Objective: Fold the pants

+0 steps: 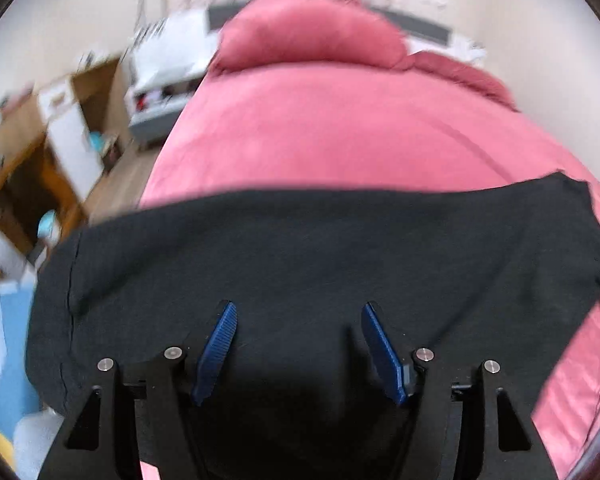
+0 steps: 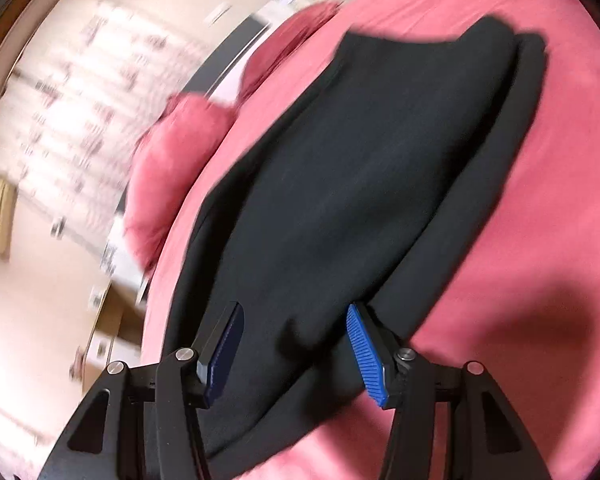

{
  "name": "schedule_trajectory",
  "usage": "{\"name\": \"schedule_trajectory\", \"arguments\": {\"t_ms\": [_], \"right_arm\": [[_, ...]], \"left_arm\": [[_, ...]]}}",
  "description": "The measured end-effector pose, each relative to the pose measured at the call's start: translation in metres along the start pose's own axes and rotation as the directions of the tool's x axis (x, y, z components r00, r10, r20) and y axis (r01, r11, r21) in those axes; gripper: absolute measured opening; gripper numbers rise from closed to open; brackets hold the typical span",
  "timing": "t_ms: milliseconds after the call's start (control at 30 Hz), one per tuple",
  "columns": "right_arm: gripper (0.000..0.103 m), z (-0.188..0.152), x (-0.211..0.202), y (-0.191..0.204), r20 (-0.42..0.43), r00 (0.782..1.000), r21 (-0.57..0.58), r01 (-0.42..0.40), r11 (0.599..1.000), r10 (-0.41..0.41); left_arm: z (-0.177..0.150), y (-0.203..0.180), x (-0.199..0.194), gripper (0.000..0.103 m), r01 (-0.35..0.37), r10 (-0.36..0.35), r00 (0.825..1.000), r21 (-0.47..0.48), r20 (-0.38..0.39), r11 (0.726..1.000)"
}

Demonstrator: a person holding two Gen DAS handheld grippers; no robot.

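Left wrist view, from the left edge across: blurred wooden furniture (image 1: 28,168) and a white cabinet (image 1: 168,80) beside the pink bed (image 1: 320,132), a pink pillow (image 1: 308,32) at its far end. Black pants (image 1: 300,248) spread wide across the near part of the bed, reaching from the left side almost to the right rim. Left gripper (image 1: 298,312) over the dark cloth, blue pads (image 1: 216,352) spread well apart, nothing pinched between them; pants beneath and ahead of both tips.

Right wrist view, again left to right: blurred pale curtain (image 2: 80,92), pink pillows (image 2: 172,168), then the same black pants (image 2: 360,168) running in a long band from the lower left toward the upper right. Right gripper (image 2: 296,312) likewise wide open, holding nothing. Cloth bunched into a small fold in the gap between the pads, left pad (image 2: 224,356) over the fabric, right pad at the band's right-hand edge, pink bed (image 2: 540,240) just beyond it.
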State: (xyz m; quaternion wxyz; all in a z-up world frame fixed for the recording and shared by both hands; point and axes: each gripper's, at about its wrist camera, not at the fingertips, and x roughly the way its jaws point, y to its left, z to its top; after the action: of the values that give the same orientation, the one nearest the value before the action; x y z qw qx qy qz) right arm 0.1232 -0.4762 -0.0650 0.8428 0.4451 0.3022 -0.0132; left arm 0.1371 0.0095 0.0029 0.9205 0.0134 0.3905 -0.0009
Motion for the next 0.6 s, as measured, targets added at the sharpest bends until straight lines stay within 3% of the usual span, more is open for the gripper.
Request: {"name": "schedule_trajectory", "arguments": {"t_ms": [133, 200, 267, 367, 400, 433, 500, 600], "right_arm": [[0.055, 0.053, -0.01, -0.035, 0.084, 0.996, 0.087, 0.023, 0.996, -0.03], [0.055, 0.076, -0.011, -0.053, 0.104, 0.994, 0.148, 0.017, 0.989, -0.033], [0.055, 0.089, -0.01, -0.071, 0.102, 0.995, 0.231, -0.001, 0.973, -0.023], [0.053, 0.096, -0.007, -0.097, 0.123, 0.992, 0.347, -0.06, 0.936, 0.018], [0.04, 0.105, -0.009, -0.106, 0.136, 0.99, 0.373, -0.075, 0.925, 0.025], [0.017, 0.107, -0.01, -0.11, 0.142, 0.99, 0.39, -0.067, 0.919, 0.012], [0.006, 0.113, -0.011, -0.113, 0.113, 0.993, 0.403, -0.009, 0.915, -0.04], [0.005, 0.129, -0.036, -0.102, 0.164, 0.982, 0.306, 0.036, 0.951, -0.09]], "left_arm": [[0.004, -0.051, -0.018, 0.066, 0.087, -0.104, 0.992, 0.219, 0.068, 0.972], [0.001, -0.083, -0.022, 0.066, 0.111, -0.146, 0.986, 0.347, 0.078, 0.931], [-0.004, -0.115, -0.022, 0.066, 0.137, -0.197, 0.977, 0.465, 0.082, 0.875], [-0.01, -0.149, -0.011, 0.066, 0.17, -0.239, 0.97, 0.578, 0.045, 0.798], [-0.011, -0.16, -0.006, 0.066, 0.17, -0.231, 0.973, 0.602, 0.024, 0.78], [-0.012, -0.172, 0.006, 0.067, 0.164, -0.204, 0.979, 0.632, -0.01, 0.758], [-0.012, -0.177, 0.025, 0.068, 0.165, -0.173, 0.984, 0.642, -0.051, 0.749], [-0.007, -0.182, 0.032, 0.07, 0.197, -0.181, 0.979, 0.628, -0.09, 0.753]]}}
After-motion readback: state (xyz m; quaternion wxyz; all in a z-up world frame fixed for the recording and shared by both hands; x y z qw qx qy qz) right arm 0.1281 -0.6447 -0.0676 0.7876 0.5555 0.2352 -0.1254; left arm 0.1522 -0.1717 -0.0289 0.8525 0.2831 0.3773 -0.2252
